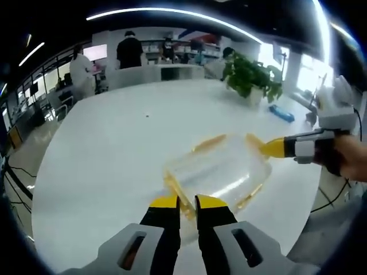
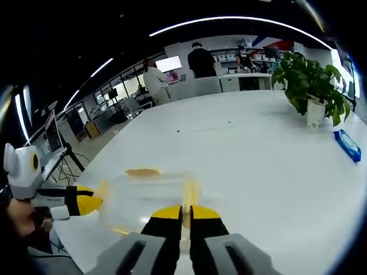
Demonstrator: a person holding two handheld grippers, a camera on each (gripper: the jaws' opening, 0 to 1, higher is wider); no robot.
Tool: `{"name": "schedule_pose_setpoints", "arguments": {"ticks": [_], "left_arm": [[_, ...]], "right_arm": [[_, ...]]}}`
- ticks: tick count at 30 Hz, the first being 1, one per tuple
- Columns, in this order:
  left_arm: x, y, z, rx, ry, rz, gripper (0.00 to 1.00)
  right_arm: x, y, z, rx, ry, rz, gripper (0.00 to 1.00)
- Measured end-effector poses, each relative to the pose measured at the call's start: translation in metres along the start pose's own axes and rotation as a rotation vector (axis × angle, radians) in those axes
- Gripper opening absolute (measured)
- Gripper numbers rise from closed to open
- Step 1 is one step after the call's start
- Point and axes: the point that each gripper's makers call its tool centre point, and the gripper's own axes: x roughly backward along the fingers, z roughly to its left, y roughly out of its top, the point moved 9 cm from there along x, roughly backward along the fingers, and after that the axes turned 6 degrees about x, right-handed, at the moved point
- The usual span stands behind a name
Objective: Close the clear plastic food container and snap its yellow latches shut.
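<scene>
Pinching opposite yellow latches of the clear container at frame centre on the white surface, my left gripper and right gripper, jaws nearly shut, brace it for snapping.

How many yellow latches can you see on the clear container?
4 in the left gripper view: far side, by the right gripper, near edge, and by the left gripper. The container is blurry, so edges are unclear.

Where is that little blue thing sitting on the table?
The blue object lies flat near the white table's far right edge in the right gripper view, just beside the potted plant, well away from the clear container.
</scene>
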Motion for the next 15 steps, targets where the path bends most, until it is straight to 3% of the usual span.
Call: {"name": "schedule_pose_setpoints", "arguments": {"ticks": [15], "left_arm": [[-0.0033,-0.0033,0.0017,0.007,0.007,0.034,0.07]], "right_arm": [[-0.0053,-0.0026,0.001,0.005,0.002,0.022,0.0]]}}
